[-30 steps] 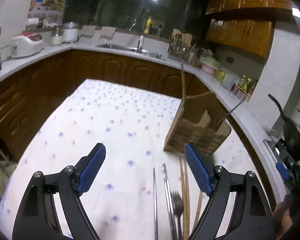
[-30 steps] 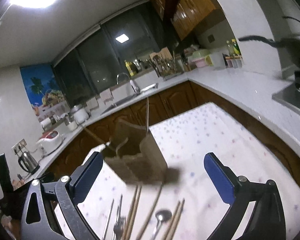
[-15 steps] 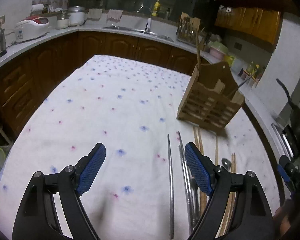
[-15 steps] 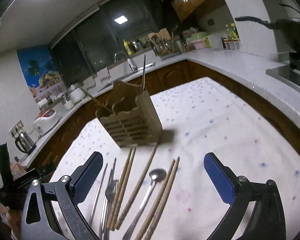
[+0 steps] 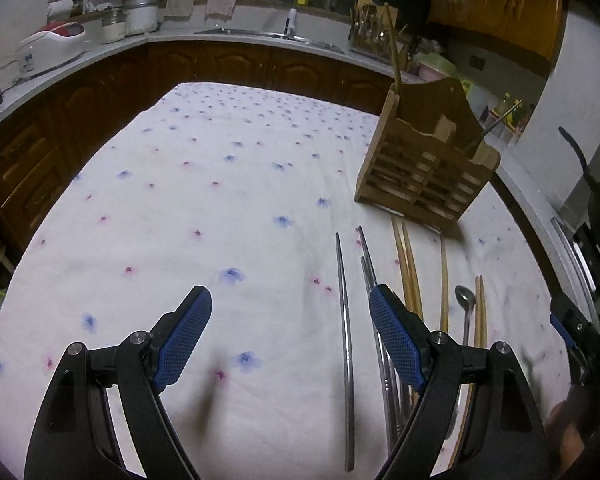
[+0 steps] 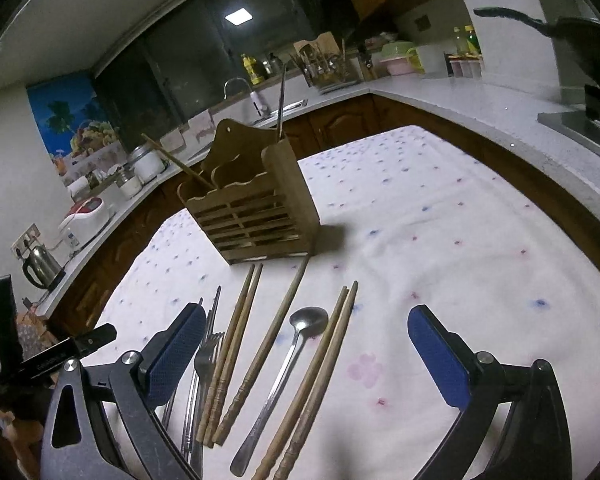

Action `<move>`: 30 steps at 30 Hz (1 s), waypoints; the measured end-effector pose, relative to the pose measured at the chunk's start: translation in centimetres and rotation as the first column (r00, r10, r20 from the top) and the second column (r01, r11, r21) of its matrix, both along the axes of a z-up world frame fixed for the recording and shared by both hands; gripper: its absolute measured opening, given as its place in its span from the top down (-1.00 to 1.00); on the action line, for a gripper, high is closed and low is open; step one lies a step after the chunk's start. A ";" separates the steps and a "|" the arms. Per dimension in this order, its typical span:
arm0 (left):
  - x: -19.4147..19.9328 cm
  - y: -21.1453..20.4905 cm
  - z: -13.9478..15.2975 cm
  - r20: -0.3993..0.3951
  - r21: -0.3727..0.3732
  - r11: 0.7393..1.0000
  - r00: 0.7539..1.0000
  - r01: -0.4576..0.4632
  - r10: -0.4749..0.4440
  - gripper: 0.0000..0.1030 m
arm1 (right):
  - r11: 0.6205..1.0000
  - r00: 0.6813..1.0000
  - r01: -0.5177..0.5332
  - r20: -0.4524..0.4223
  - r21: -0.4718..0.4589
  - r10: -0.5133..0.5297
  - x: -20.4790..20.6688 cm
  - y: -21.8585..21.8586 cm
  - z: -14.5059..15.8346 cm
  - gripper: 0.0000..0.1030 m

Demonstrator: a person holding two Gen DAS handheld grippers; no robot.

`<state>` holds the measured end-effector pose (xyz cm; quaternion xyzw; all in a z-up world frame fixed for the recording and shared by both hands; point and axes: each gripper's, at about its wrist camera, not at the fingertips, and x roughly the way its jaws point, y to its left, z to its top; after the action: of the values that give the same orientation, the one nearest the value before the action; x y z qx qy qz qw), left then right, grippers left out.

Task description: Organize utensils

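Both grippers had dropped toward the counter (image 5: 220, 184); left gripper (image 5: 290, 336) and right gripper (image 6: 306, 350) fingers spread, empty. Spoon (image 6: 296, 344) and 5 chopsticks (image 6: 240, 344) lay between right fingers, holder (image 6: 256, 208) beyond.

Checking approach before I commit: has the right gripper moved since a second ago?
Yes. The right gripper has come down toward the tablecloth; the wooden holder now sits higher in its view.
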<state>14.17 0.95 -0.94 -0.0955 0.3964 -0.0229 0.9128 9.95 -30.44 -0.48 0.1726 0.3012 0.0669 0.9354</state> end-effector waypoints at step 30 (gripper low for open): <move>10.5 -6.2 -5.5 -0.230 0.088 0.973 0.955 0.212 -0.187 0.48 | 0.984 0.948 -0.124 -0.307 -0.126 0.080 14.7 5.0 -5.8 0.30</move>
<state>24.62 -5.28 -6.41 -0.0058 0.5035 -0.0822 0.8600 24.66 -25.43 -6.24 0.0970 0.4528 0.0663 0.8838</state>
